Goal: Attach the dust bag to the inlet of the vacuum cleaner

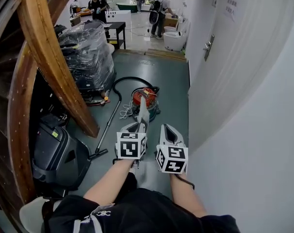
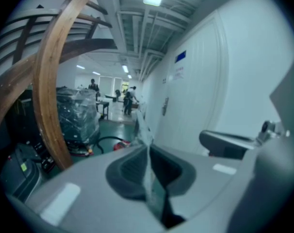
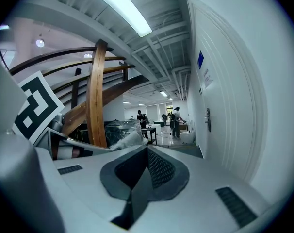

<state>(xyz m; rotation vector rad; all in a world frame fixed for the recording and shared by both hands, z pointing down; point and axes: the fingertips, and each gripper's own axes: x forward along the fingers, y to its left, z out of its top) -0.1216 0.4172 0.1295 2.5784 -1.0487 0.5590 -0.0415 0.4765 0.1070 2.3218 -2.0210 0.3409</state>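
Note:
In the head view the red vacuum cleaner (image 1: 145, 98) stands on the green floor ahead, its black hose (image 1: 123, 81) looping behind it and its wand (image 1: 107, 128) lying to the left. My left gripper (image 1: 138, 126) is shut on the whitish dust bag (image 1: 143, 111), which sticks up from the jaws toward the vacuum. In the left gripper view the thin bag (image 2: 146, 174) is pinched between the pads, with the vacuum (image 2: 119, 143) far ahead. My right gripper (image 1: 169, 131) is beside it, shut and empty. In the right gripper view (image 3: 147, 150) the bag (image 3: 129, 140) shows to the left.
A curved wooden stair beam (image 1: 47, 57) and plastic-wrapped machines (image 1: 88, 56) stand on the left, and a dark case (image 1: 54, 153) lies near my left knee. A white wall with a door (image 1: 224, 57) runs along the right. People (image 1: 159, 8), a black table (image 1: 116, 29) and a toilet (image 1: 175, 41) are far back.

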